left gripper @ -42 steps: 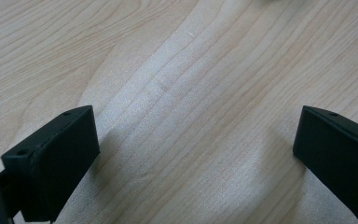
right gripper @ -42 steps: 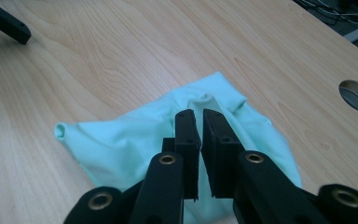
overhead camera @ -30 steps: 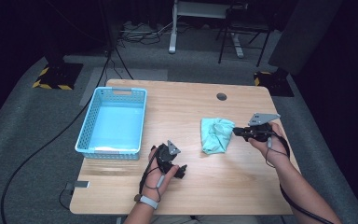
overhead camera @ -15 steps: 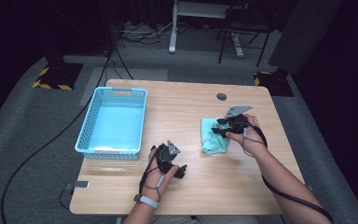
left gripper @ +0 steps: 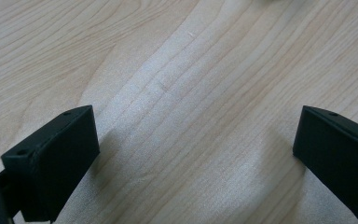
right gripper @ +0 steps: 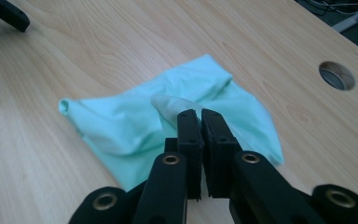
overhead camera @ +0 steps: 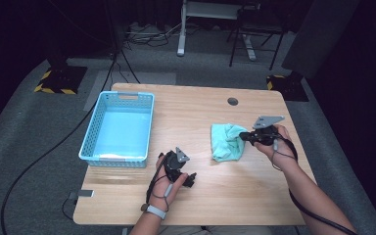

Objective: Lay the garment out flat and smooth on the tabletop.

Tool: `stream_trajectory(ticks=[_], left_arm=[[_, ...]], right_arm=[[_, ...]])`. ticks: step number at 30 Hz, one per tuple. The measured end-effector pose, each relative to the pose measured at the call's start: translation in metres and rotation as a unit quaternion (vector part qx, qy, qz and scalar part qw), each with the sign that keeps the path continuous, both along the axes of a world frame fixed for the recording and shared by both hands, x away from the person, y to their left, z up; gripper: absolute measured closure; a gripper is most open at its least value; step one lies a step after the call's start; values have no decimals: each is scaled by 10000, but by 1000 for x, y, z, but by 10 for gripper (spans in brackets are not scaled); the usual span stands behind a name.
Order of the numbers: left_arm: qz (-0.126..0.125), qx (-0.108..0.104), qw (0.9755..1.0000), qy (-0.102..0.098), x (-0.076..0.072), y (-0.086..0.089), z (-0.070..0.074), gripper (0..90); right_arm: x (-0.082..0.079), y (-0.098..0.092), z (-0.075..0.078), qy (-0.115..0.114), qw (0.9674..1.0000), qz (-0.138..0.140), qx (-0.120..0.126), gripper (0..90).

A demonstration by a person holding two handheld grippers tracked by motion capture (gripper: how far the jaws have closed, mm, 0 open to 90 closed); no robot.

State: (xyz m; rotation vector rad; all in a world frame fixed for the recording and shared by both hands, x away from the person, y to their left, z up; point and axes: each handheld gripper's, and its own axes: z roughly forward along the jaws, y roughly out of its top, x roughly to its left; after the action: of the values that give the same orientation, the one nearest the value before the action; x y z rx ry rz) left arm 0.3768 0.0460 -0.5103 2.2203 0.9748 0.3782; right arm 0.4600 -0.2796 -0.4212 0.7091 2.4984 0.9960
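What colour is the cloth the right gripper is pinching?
Mint green, plain with no pattern. The cloth shows best in the right gripper view.

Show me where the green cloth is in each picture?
High view: the green cloth lies right of middle on the table, at the right hand-held gripper.
Left gripper view: not in it.
Right gripper view: middle, pinched by shut jaws.
Shared landmark: the round table hole.
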Motion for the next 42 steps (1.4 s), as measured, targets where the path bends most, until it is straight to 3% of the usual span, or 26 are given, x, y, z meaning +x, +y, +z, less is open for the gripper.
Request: stream_trajectory(ticks=[5,7,8,11,18,26,38,40,42], left_arm=[[16,-7,10000,17,0,0,0,1],[22,-16,10000,14,0,0,0,0],[23,-17,10000,14,0,0,0,0],[10,-19,10000,4,1,0,0,0],[9,-14,10000,2,1,0,0,0],[0,-5,10000,-1,1,0,0,0],[-1,1,10000,-3,1,0,0,0],[1,-8,10000,1,1,0,0,0],[1,-6,10000,2,1,0,0,0]], right_arm=[[-25,-34,-1,117,9998,-147,57,830],[-34,-48,-5,434,9986,-293,-6,669],[-39,-54,-4,383,9982,-455,69,593],[-46,-65,1,236,9976,-639,150,531],[-33,-48,6,98,9985,-487,231,462],[-9,-23,-17,142,9985,-484,209,361],[20,-1,-45,298,9982,-523,-12,400],[26,-1,-50,335,9981,-516,-28,505],[29,-5,-52,462,9976,-513,-51,703]])
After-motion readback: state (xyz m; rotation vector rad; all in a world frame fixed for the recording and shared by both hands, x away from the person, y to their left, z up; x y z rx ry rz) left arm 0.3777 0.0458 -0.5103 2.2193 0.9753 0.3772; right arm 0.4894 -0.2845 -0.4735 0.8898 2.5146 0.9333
